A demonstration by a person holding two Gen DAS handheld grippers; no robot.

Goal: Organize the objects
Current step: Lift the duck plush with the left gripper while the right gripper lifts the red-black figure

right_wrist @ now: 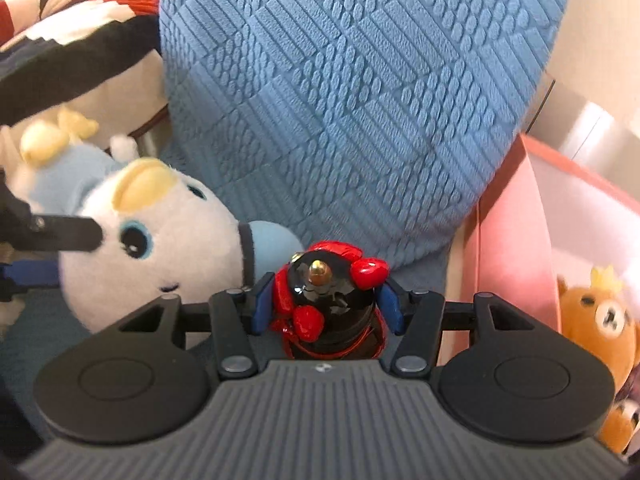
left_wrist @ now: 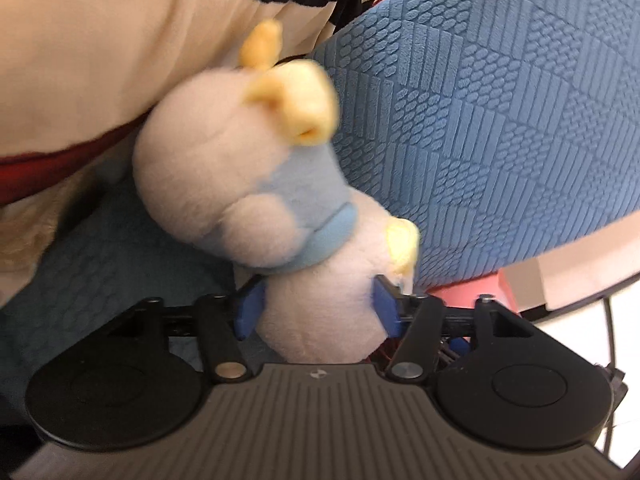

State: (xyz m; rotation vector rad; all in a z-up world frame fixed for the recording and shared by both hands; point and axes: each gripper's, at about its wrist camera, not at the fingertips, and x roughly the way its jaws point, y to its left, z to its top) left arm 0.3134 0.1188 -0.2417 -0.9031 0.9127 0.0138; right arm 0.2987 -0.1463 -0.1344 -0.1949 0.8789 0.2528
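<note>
My left gripper (left_wrist: 318,308) is shut on the head of a white and light-blue plush toy (left_wrist: 240,168) with yellow tips, held against a large cream, black and red plush (left_wrist: 100,40). The same toy shows in the right wrist view (right_wrist: 152,240), with the left gripper's finger (right_wrist: 64,234) at its face. My right gripper (right_wrist: 326,306) is shut on a small black and red figurine (right_wrist: 332,296) with a gold tip, held in front of a blue textured cushion (right_wrist: 360,100).
The blue cushion (left_wrist: 500,120) fills the right of the left wrist view. A pink box (right_wrist: 516,248) stands at the right and holds orange bear plushes (right_wrist: 600,320). The large striped plush (right_wrist: 80,40) lies at the upper left.
</note>
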